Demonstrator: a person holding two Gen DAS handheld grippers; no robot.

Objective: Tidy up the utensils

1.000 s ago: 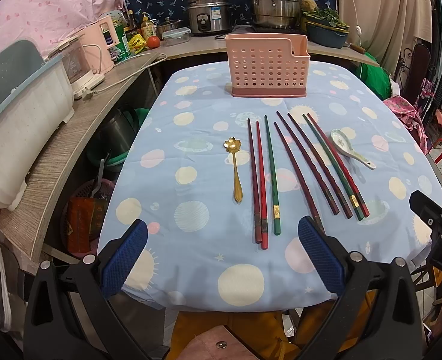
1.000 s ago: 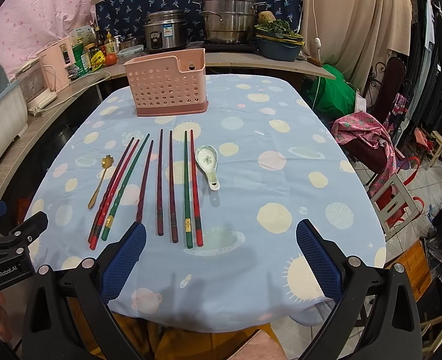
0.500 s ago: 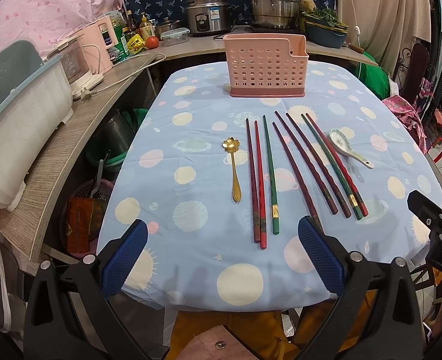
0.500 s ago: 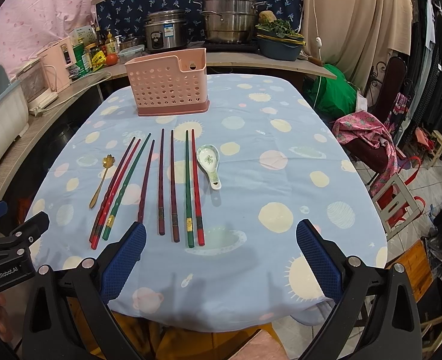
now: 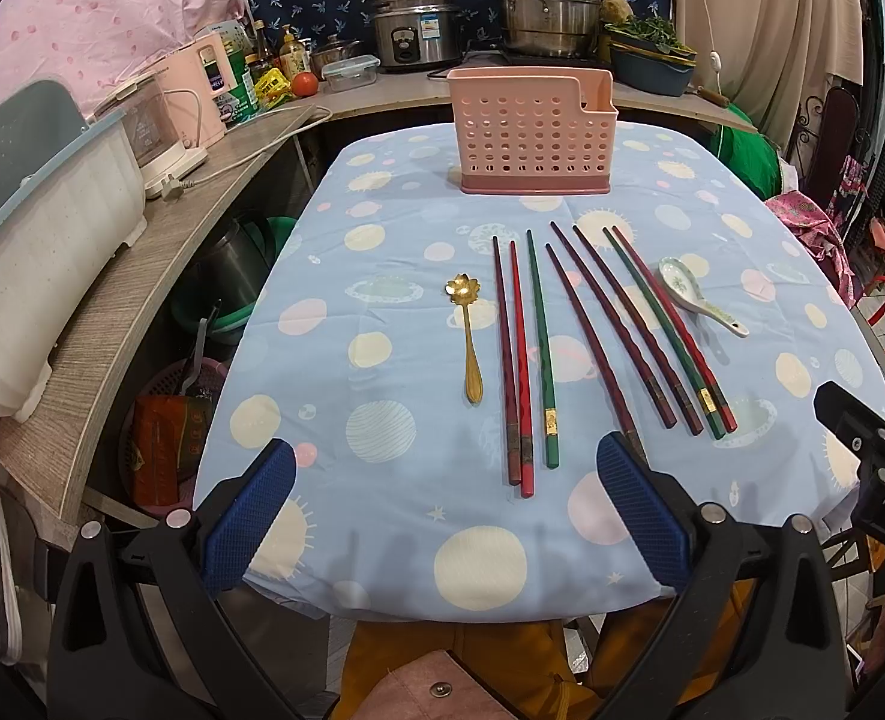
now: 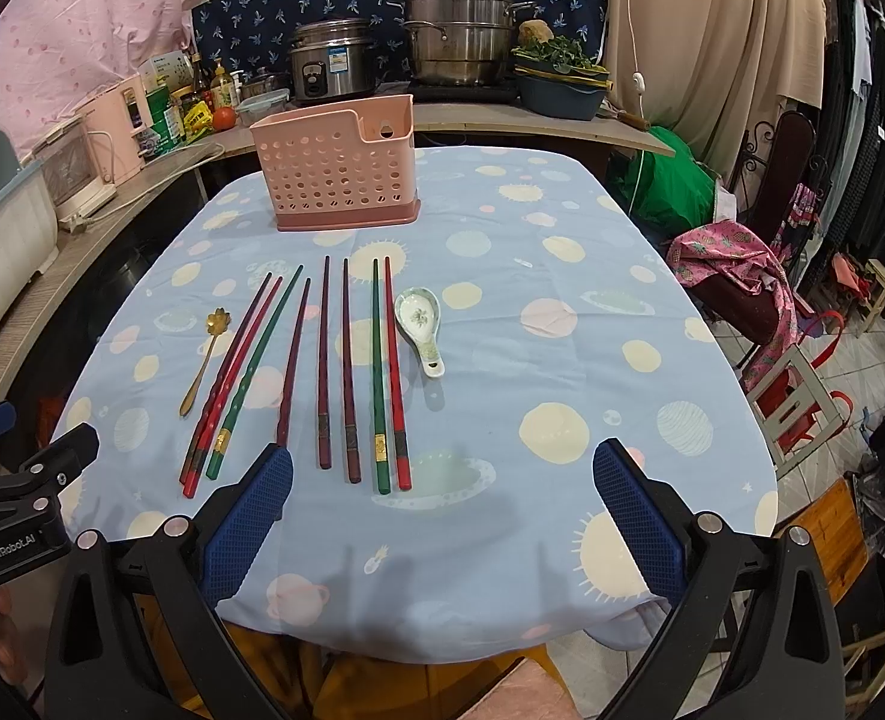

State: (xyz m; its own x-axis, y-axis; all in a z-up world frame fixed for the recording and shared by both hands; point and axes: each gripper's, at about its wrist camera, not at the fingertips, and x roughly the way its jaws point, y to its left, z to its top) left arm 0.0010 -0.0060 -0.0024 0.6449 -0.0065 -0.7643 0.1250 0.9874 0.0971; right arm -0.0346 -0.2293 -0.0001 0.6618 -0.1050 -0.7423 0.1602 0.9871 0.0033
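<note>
My left gripper (image 5: 442, 516) hangs at the bottom of its frame with its blue pads spread wide and nothing between them; my right gripper (image 6: 442, 516) is equally splayed and empty at the bottom of its own view. Nothing has been picked up yet, so I judge the step is a first reach. To do it well I would take one piece at a time, closing across a handle end near the table edge and lifting it cleanly. The chopsticks (image 5: 592, 336) fan across the centre of the frame, above the pads. The gold spoon (image 5: 468, 336) lies left of them, the ceramic spoon (image 5: 697, 297) right. The pink holder (image 5: 532, 132) stands upright at upper centre, well apart.
</note>
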